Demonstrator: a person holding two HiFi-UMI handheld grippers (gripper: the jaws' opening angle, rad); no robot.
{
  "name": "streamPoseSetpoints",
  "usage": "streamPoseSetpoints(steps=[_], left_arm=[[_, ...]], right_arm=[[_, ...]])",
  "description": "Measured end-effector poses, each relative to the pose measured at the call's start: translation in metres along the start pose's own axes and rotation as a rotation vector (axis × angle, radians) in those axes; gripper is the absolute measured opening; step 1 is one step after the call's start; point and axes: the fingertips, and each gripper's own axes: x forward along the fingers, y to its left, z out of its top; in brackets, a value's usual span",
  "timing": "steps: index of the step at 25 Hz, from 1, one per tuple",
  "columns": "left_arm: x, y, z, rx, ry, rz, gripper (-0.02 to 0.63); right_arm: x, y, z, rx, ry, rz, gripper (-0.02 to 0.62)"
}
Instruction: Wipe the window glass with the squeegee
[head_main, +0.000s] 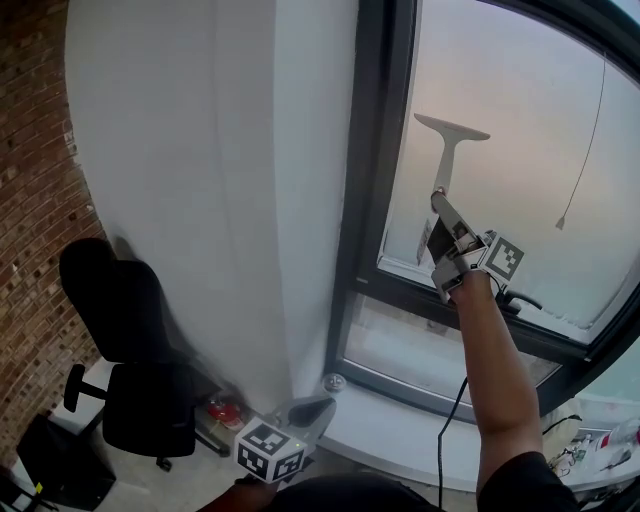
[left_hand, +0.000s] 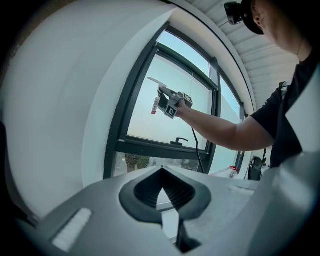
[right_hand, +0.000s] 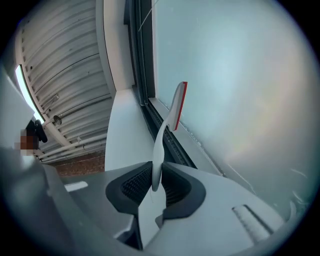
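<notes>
A white squeegee (head_main: 451, 135) stands upright against the window glass (head_main: 540, 150), its T-shaped head on top. My right gripper (head_main: 440, 203) is shut on the handle's lower end, arm stretched up to the pane. In the right gripper view the white handle (right_hand: 159, 150) rises from between the pads, and the red-edged blade (right_hand: 180, 102) sits close to the glass (right_hand: 240, 80). My left gripper (head_main: 310, 408) hangs low near the sill, shut with nothing in it. The left gripper view shows the squeegee (left_hand: 156, 83) and the right gripper (left_hand: 168, 97) high on the pane.
A white column (head_main: 220, 180) stands left of the dark window frame (head_main: 375, 150). A black office chair (head_main: 130, 380) and a brick wall (head_main: 30, 200) are at the left. A window handle (head_main: 518, 298) sits on the lower frame, and a blind cord (head_main: 590, 130) hangs at right.
</notes>
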Motion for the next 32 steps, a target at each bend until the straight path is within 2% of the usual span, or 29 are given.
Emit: streamPoseSetpoints(steps=[5,12,18,32], left_arm=[[0.001,0.005,0.002,-0.006,-0.006,0.024,0.000],[0.003,0.007,-0.001,-0.025,-0.003,0.042,0.000],[0.006,0.010,-0.003,-0.030,-0.002,0.036,0.000],[0.007,0.006,-0.005,-0.027,0.018,0.008,0.000]], right_arm=[[0.016,-0.012,0.002,-0.007,0.008,-0.003,0.083],[0.006,-0.035,-0.008,0.020,0.007,-0.037,0.081],[-0.011,-0.041,-0.032,0.057,0.022,-0.038,0.081],[-0.049,-0.057,-0.087,0.140,0.013,-0.114,0.081]])
